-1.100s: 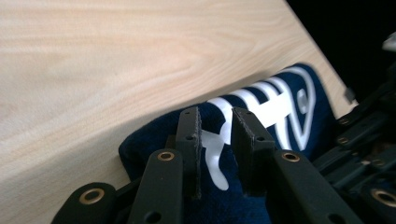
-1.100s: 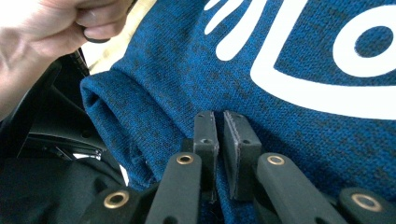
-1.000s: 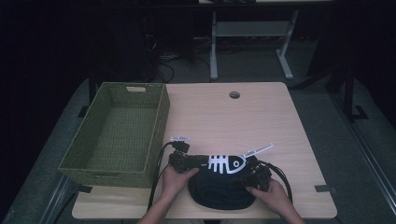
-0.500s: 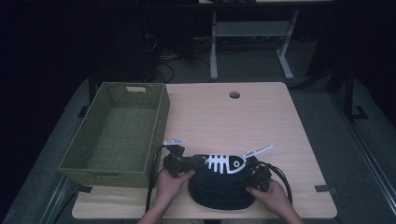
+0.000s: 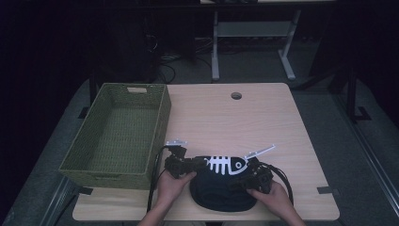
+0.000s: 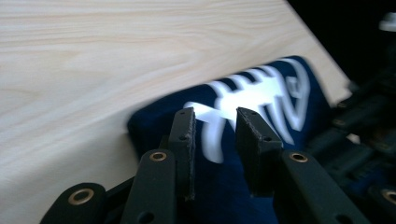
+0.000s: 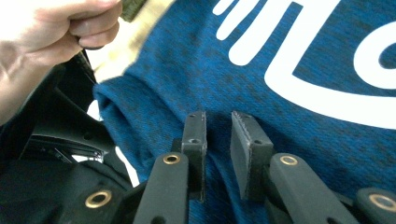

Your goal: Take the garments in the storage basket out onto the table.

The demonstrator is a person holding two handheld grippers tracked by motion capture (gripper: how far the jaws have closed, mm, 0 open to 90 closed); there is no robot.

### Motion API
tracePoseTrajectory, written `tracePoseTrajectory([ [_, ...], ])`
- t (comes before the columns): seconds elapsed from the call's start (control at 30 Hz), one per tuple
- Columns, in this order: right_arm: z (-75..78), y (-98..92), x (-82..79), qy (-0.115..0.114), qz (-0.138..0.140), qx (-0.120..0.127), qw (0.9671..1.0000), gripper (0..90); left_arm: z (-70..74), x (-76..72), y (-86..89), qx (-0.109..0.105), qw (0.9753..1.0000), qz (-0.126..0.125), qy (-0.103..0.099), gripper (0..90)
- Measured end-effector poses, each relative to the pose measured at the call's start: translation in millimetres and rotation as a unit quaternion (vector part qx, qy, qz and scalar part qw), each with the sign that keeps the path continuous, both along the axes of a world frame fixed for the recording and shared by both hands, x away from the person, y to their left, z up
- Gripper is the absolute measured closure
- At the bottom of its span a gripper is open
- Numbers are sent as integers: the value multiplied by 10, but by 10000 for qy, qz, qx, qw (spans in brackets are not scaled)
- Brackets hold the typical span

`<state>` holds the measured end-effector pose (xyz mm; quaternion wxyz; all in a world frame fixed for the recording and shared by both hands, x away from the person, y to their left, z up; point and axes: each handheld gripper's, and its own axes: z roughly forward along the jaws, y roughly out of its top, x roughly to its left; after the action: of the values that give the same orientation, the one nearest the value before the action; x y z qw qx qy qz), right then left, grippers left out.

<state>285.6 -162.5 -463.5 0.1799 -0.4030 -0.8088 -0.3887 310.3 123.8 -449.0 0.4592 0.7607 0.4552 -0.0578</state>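
The table [image 5: 282,117] is seen from the high view with most of its wooden top bare. A woven green basket [image 5: 162,117] is placed along the left edge of the table and nothing is seen inside it. A dark blue shirt [image 5: 221,190] with a white fish-skeleton print is located at the near edge of the table, just right of the basket, and is gathered into a compact, rounded bundle with the print facing up.

The left gripper [image 5: 188,165] is positioned at the left end of the shirt and the right gripper [image 5: 244,176] at the right end. In the left gripper view, the left gripper [image 6: 215,122] is shown with its jaws set a narrow gap apart above the printed cloth; no fold is seen pinched between them. In the right gripper view, the right gripper [image 7: 218,122] is shown in the same condition, jaws narrowly parted over the fabric with nothing clamped.

The work is judged to be at an intermediate stage. The shirt appears to be folded or bundled already. A firm grip on both ends has not yet been made, and the transfer into the basket, if that is intended, remains to be done.
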Motion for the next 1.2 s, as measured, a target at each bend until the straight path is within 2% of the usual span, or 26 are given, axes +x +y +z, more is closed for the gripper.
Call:
tracePoseTrajectory([
  [0.03,36,13,-17,-51,-18,105,9999,760,44,-70,-3,-59,9998,-169,5,680],
  [0.07,56,24,-30,-78,7,122,9999,762,44,-70,-3,-59,9998,-169,5,680],
  [0.1,74,39,-47,-84,26,146,9999,764,65,-149,-17,-129,9994,-320,42,681],
  [0.13,74,39,-47,-84,26,146,9999,764,65,-149,-17,-129,9994,-320,42,682],
  [0.2,97,68,-82,-128,99,252,9996,778,80,-243,-35,-175,9986,-488,61,683],
  [0.27,106,90,-110,-131,155,233,9995,783,62,-310,-54,-283,9969,-701,217,678],
  [0.3,87,101,-124,-100,173,205,9996,796,22,-353,-78,-306,9946,-901,413,661],
  [0.33,72,104,-127,-79,171,168,9997,799,-3,-386,-89,-269,9943,-940,434,662],
  [0.5,-22,143,-141,-17,210,-4,9998,826,-123,-415,-73,-101,9940,-987,469,701],
  [0.67,-14,132,-136,-17,242,41,9997,799,-138,-417,-71,-81,9935,-1038,469,697],
  [0.7,22,102,-137,-84,230,132,9996,790,-115,-394,-58,-191,9931,-1030,519,685],
  [0.8,68,28,-135,-109,150,219,9996,789,-77,-398,-64,-225,9932,-1044,467,677],
  [0.87,89,-42,-130,-126,84,281,9995,789,-35,-403,-81,-400,9917,-1119,492,679],
  [0.9,104,-77,-131,-147,32,300,9994,790,-27,-402,-87,-419,9913,-1154,483,683],
  [1.07,144,-222,-151,-183,-126,349,9991,785,-41,-408,-112,-339,9910,-1195,495,683],
  [1.2,99,-332,-240,-152,-141,333,9992,785,-81,-430,-94,-252,9914,-1182,502,683],
])
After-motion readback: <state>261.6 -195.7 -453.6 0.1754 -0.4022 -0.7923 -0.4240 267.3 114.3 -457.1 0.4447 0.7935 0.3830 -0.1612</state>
